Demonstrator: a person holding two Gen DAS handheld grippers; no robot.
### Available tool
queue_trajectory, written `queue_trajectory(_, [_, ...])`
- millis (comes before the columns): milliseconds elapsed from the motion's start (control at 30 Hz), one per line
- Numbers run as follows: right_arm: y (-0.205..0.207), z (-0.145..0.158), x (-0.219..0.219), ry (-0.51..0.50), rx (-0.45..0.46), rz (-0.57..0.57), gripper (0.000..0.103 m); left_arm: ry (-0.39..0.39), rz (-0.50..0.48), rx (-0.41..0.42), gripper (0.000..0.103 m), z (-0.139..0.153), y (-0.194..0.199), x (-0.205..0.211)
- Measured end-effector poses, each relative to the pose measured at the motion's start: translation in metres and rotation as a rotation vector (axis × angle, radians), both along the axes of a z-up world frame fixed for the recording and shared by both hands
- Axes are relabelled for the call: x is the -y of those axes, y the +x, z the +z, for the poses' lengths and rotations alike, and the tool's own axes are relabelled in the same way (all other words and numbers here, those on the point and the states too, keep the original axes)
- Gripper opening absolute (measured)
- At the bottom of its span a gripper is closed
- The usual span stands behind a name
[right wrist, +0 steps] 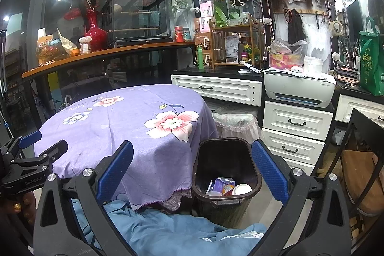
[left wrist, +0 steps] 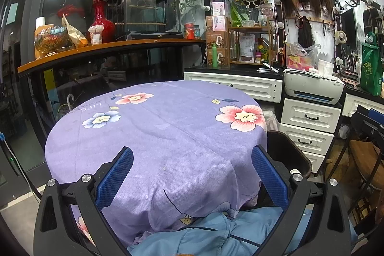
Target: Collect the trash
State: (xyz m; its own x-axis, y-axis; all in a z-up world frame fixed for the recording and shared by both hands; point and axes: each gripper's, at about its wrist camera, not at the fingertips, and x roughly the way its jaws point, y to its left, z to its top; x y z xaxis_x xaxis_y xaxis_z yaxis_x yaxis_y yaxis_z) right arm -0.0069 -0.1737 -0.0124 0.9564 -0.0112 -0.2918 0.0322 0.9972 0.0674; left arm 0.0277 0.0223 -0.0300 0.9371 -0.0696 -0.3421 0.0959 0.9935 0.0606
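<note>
Right wrist view looks down on a black bin [right wrist: 225, 174] standing on the floor just beside the round table [right wrist: 112, 126], by the hanging edge of the purple flowered cloth. Inside the bin lies the trash [right wrist: 228, 187]: a purple packet, a white cup or lid and a few other pieces pressed together at the bottom; their exact kinds are hard to make out. Behind the bin a second container with a clear plastic liner [right wrist: 236, 120] stands against the white drawers [right wrist: 295, 133], its contents hidden. The right gripper [right wrist: 192, 174] hangs with its jaws spread wide and nothing between them, the bin showing in the gap. At the left edge the left gripper [right wrist: 42, 144] is partly cut off, with a hand [right wrist: 16, 208] below it.

Left wrist view shows the left gripper [left wrist: 192, 178] over the near part of the table [left wrist: 153, 136], jaws also wide apart and holding nothing. Only the rim of the bin [left wrist: 290, 150] shows past the right side of the cloth. Blue fabric [left wrist: 216, 232] fills the bottom of both views and hides the floor nearest the person. A dark chair [right wrist: 357, 160] stands to the right, leaving a strip of bare floor between it and the bin.
</note>
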Motion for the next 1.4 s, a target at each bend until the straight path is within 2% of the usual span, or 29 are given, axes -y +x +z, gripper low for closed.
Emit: queue_trajectory(1400, [0.0003,0.0006,0.0004,0.004,-0.003,0.003,0.097,0.003,0.004,0.0,0.098,-0.0006,0.0018,0.0005])
